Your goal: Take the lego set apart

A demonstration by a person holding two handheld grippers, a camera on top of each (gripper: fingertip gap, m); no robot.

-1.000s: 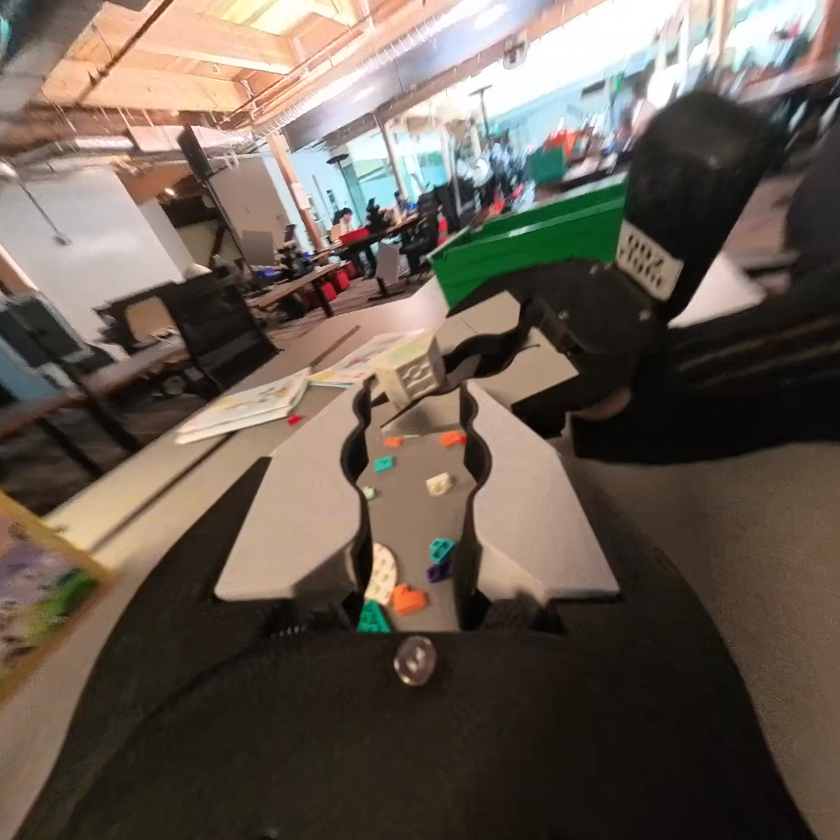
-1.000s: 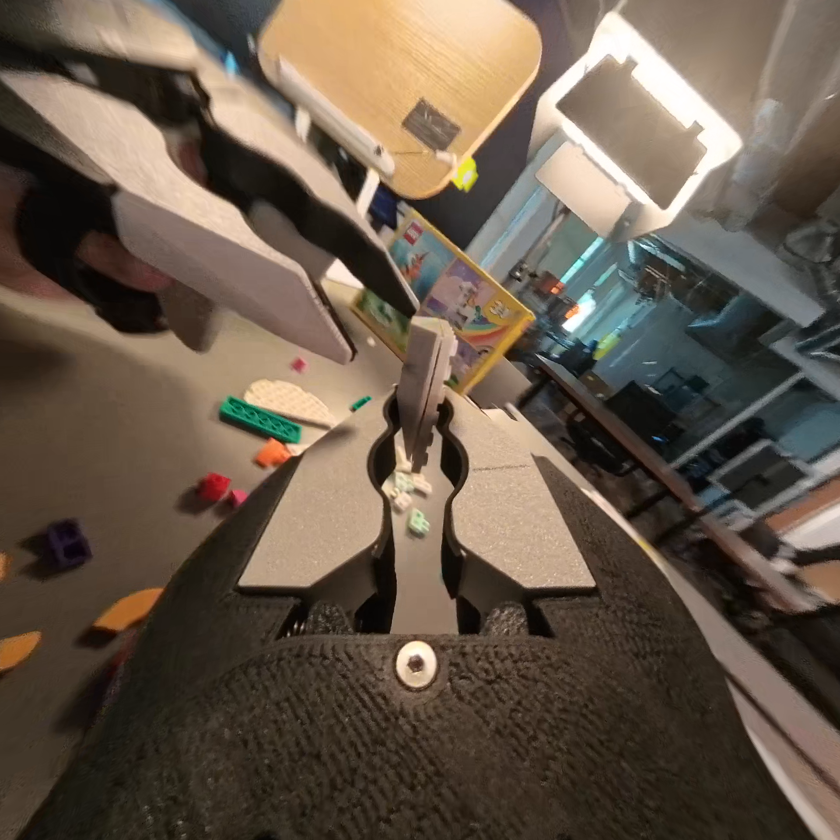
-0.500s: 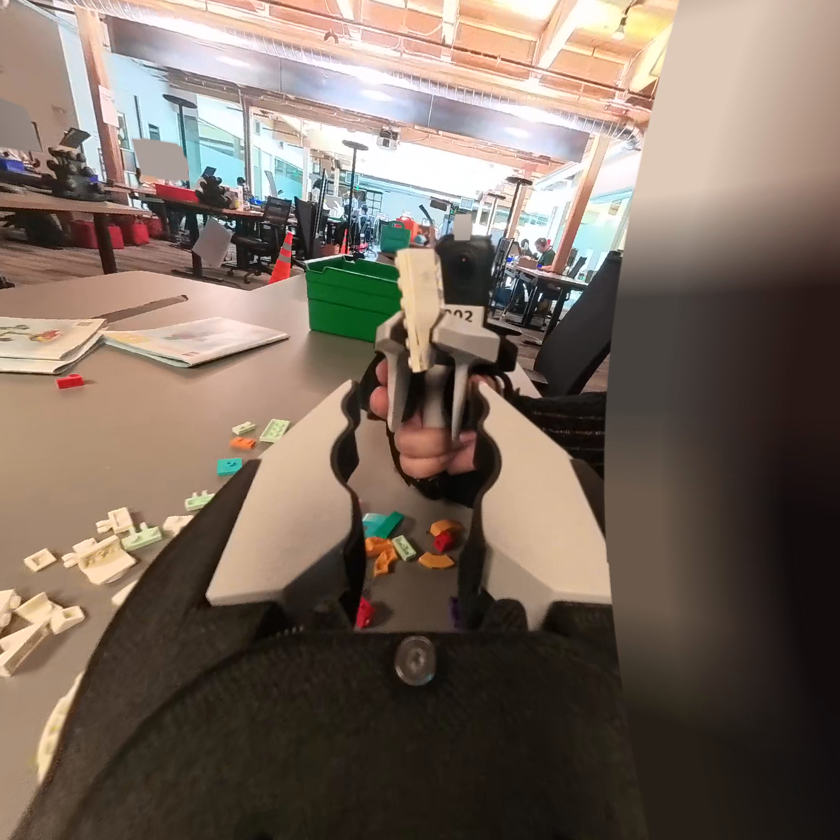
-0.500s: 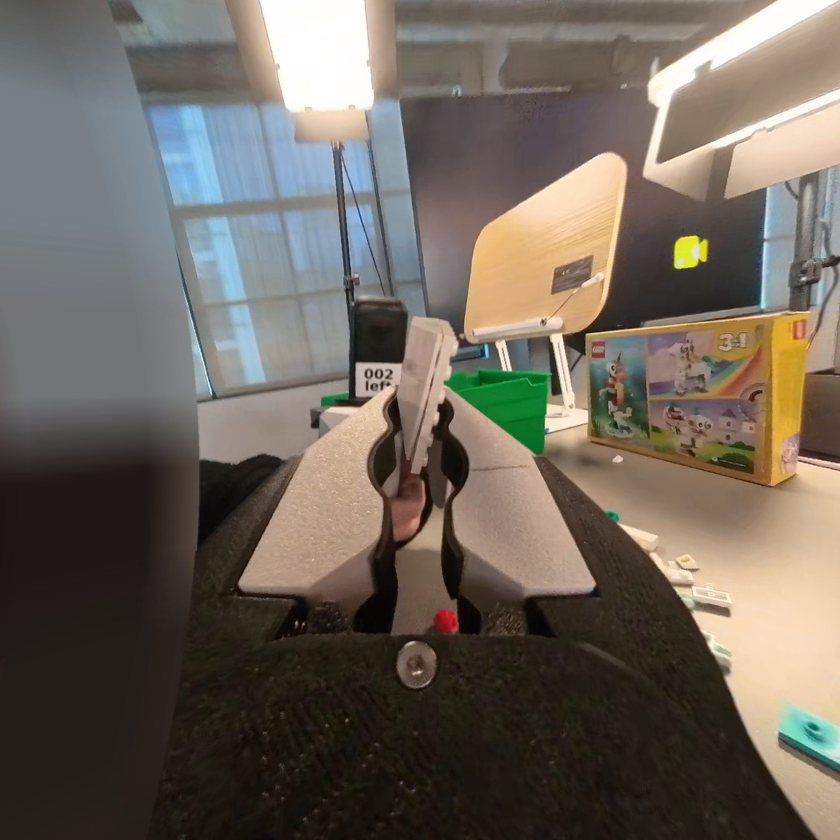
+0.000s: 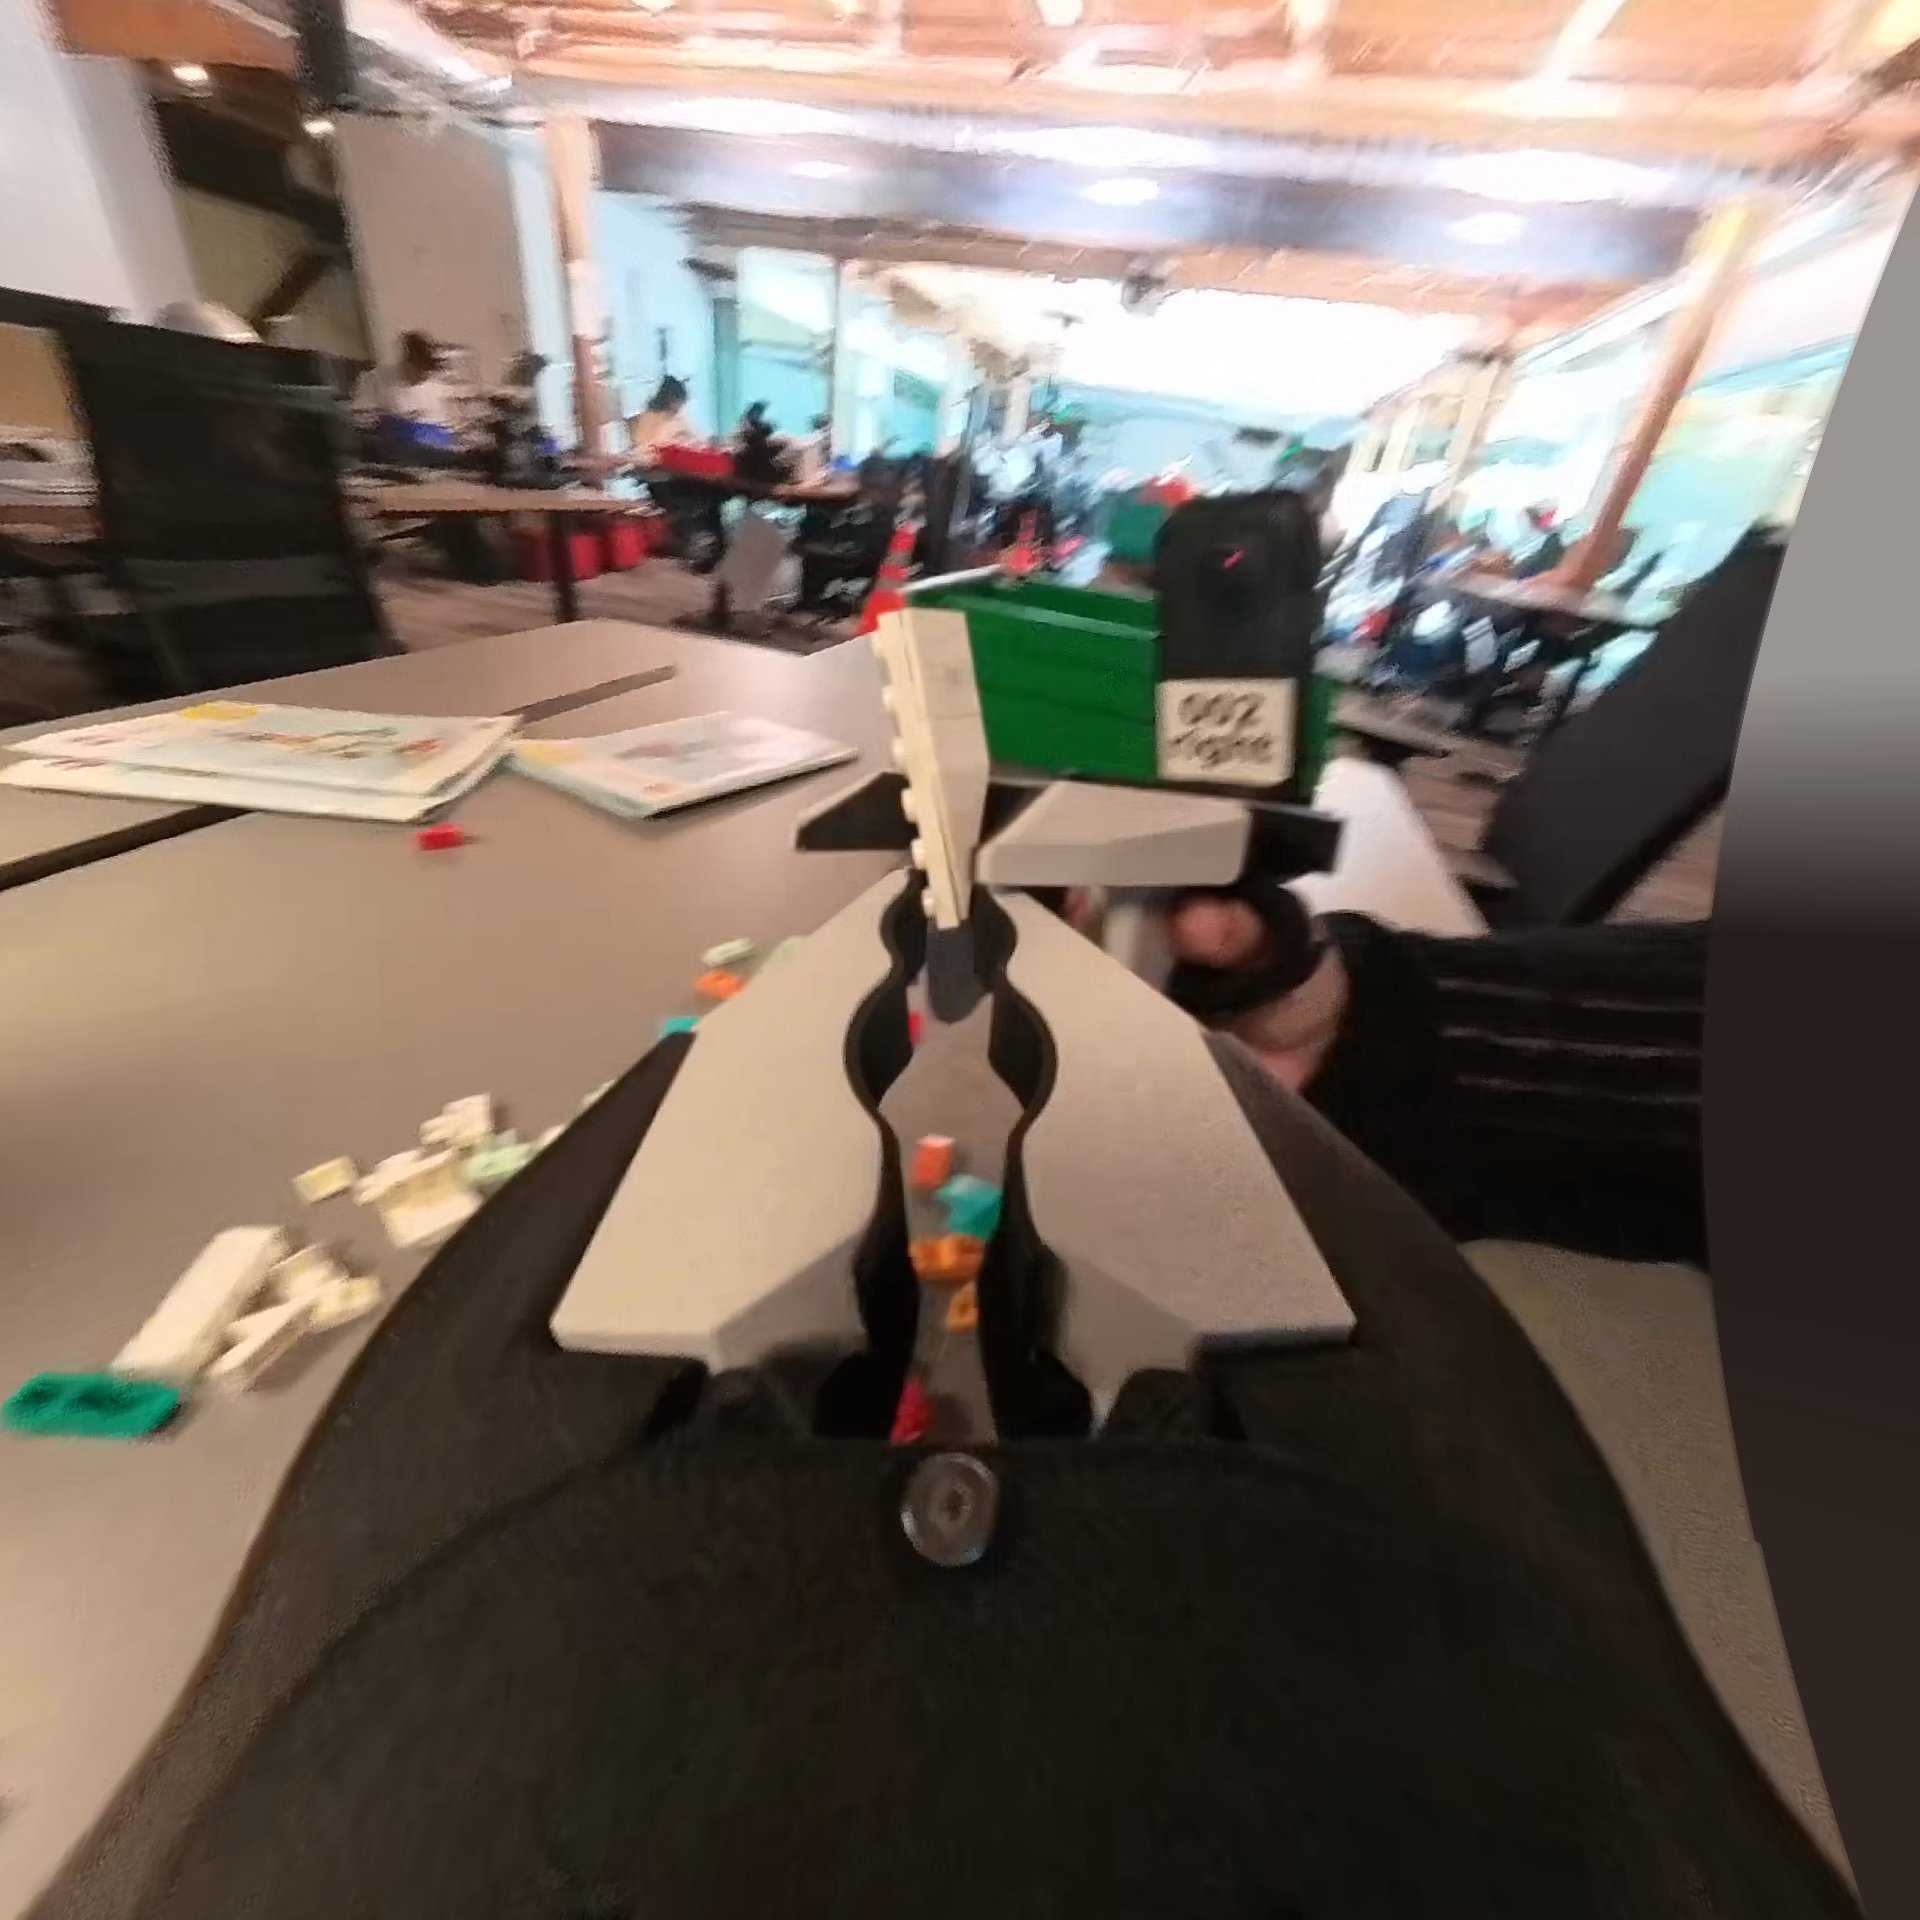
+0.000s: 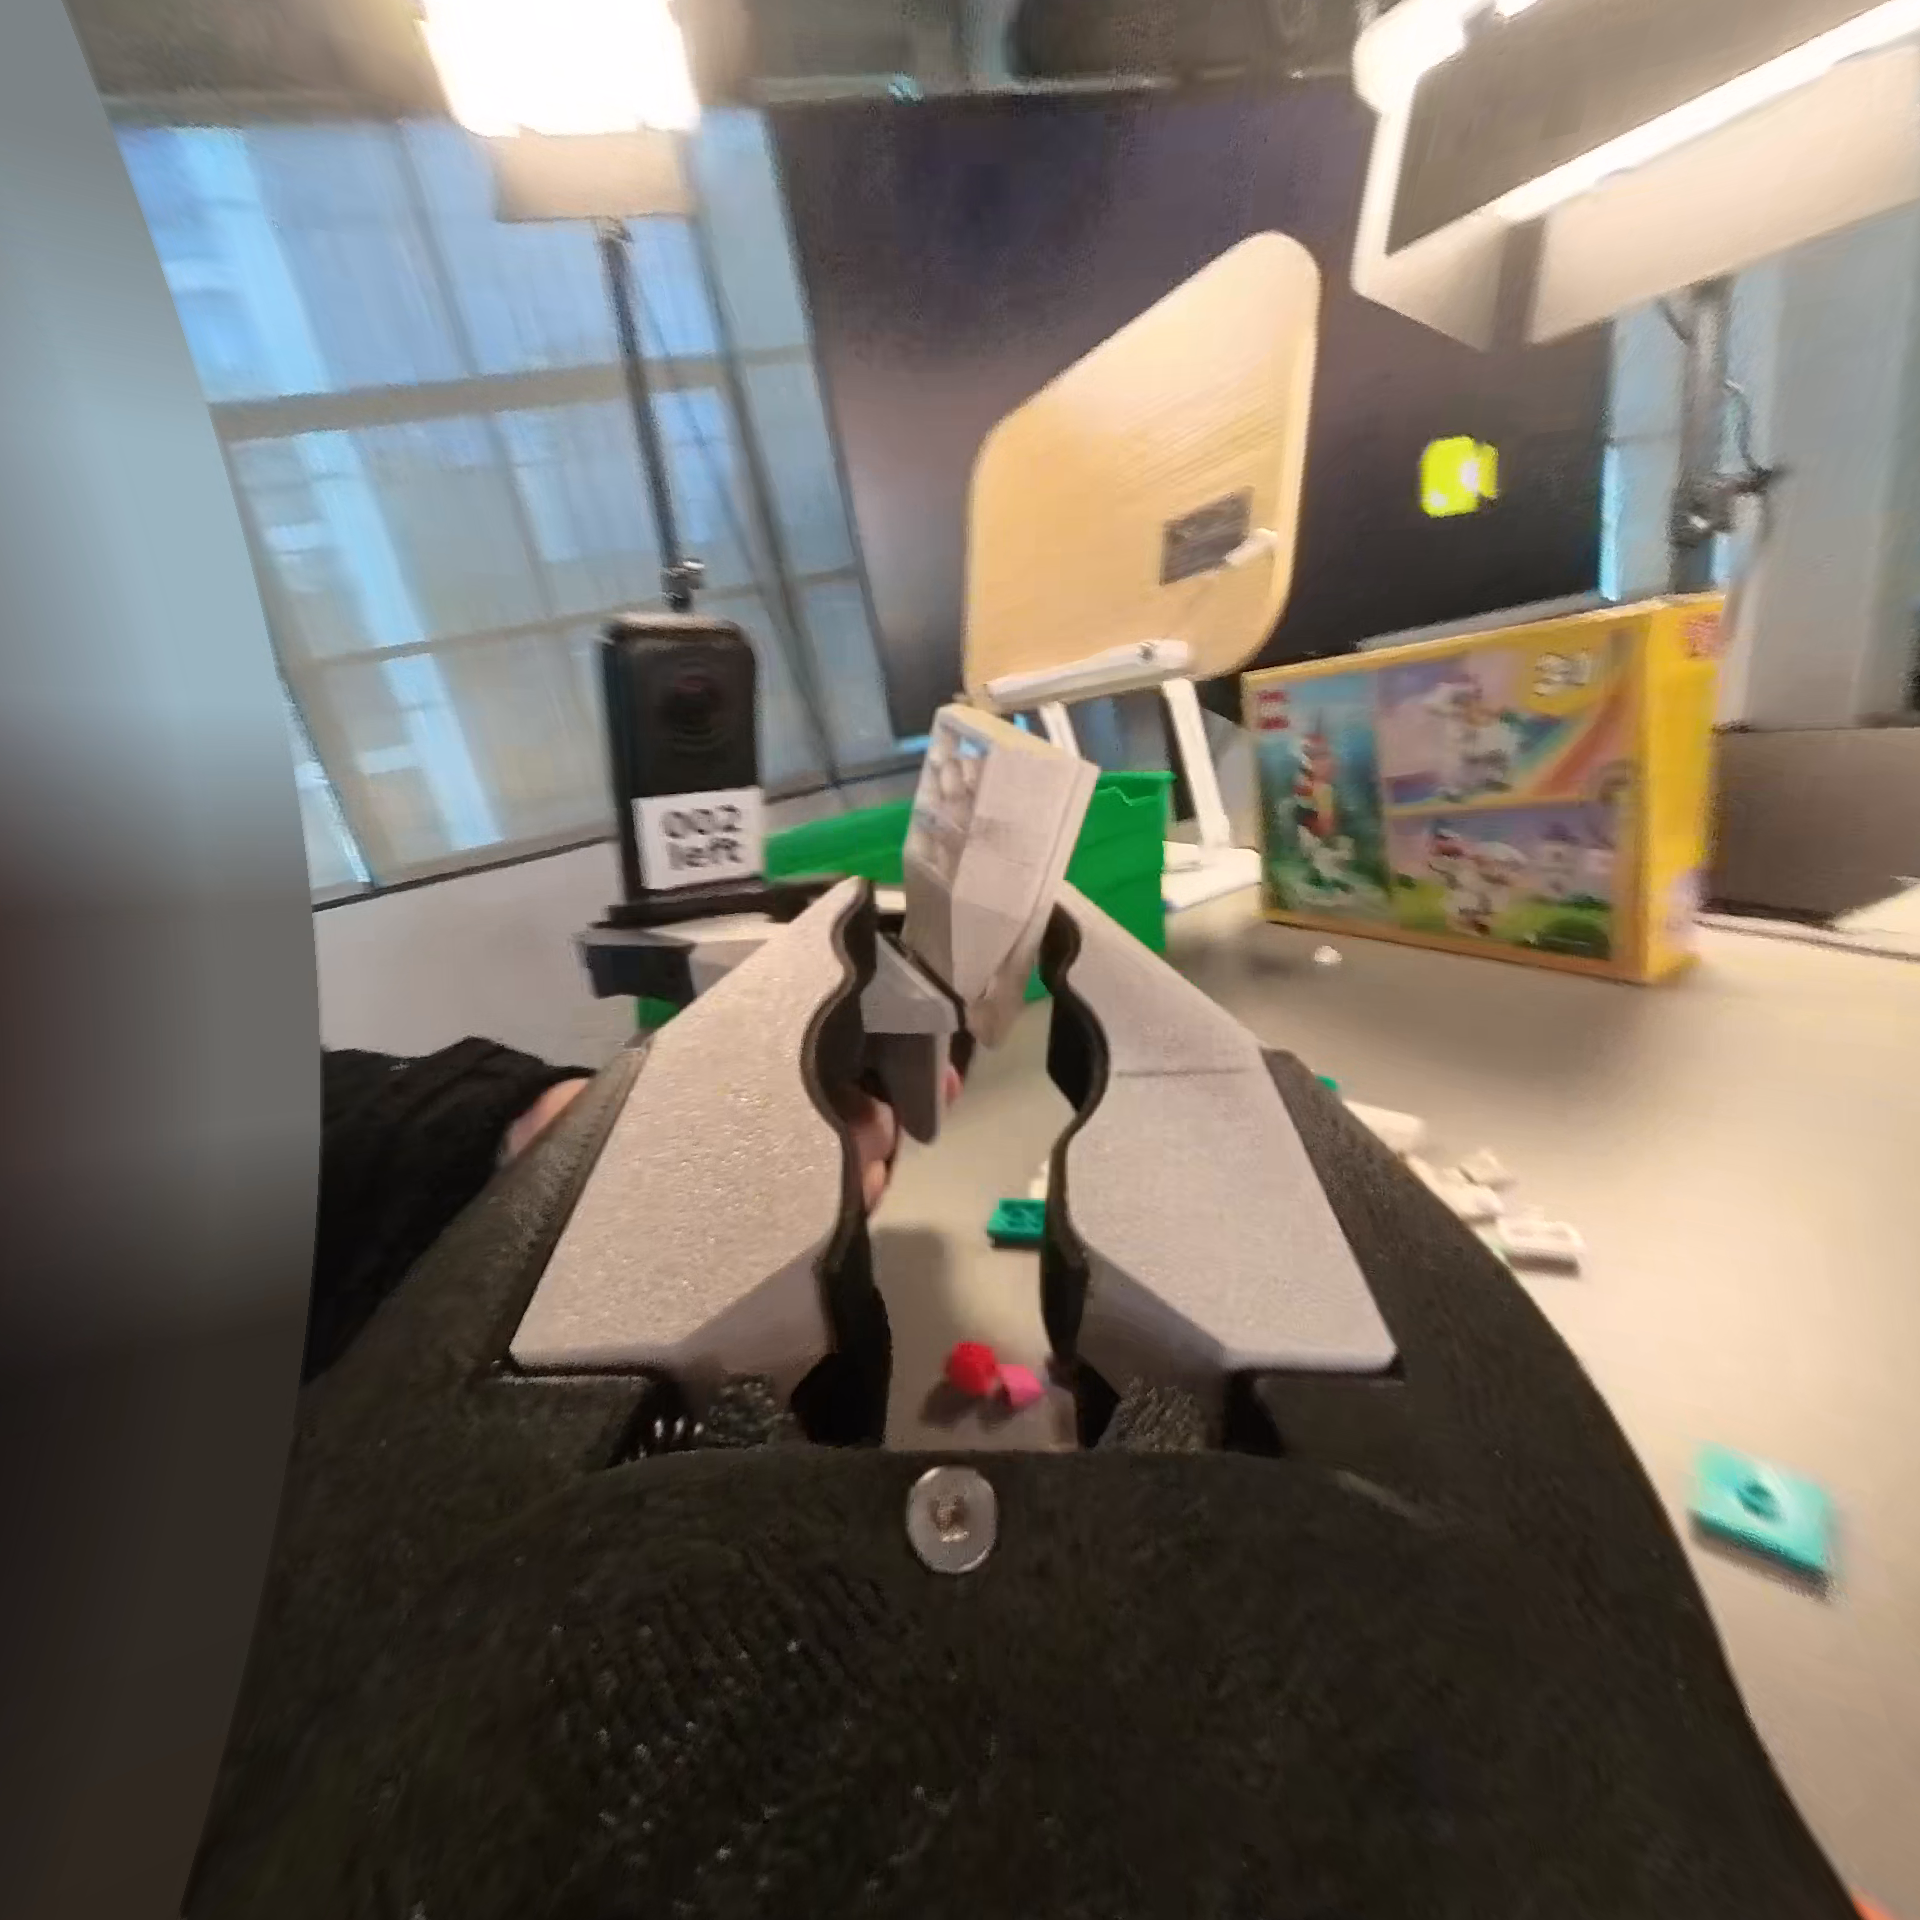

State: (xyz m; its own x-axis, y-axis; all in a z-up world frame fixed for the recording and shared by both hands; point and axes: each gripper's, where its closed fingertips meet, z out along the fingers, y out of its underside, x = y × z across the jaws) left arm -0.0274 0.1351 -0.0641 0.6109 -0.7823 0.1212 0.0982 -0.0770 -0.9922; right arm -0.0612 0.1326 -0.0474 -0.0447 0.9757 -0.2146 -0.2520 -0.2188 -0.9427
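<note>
Open-plan office/lab: rows of desks [image 5: 499, 504], exposed wood ceiling [image 5: 1039, 62], studio light on stand [image 6: 582, 114], big windows [image 6: 436, 499].

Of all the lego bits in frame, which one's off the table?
The white stack of plates: held upright in the air at the tips of the left tool, with the right tool around it. Every other piece, white, teal, orange or red, lies loose on the table.

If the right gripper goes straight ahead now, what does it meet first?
The right gripper would meet the white lego piece first: it already stands between its fingertips, held by the left gripper. Behind it probably the green bin; depth is unclear.
</note>
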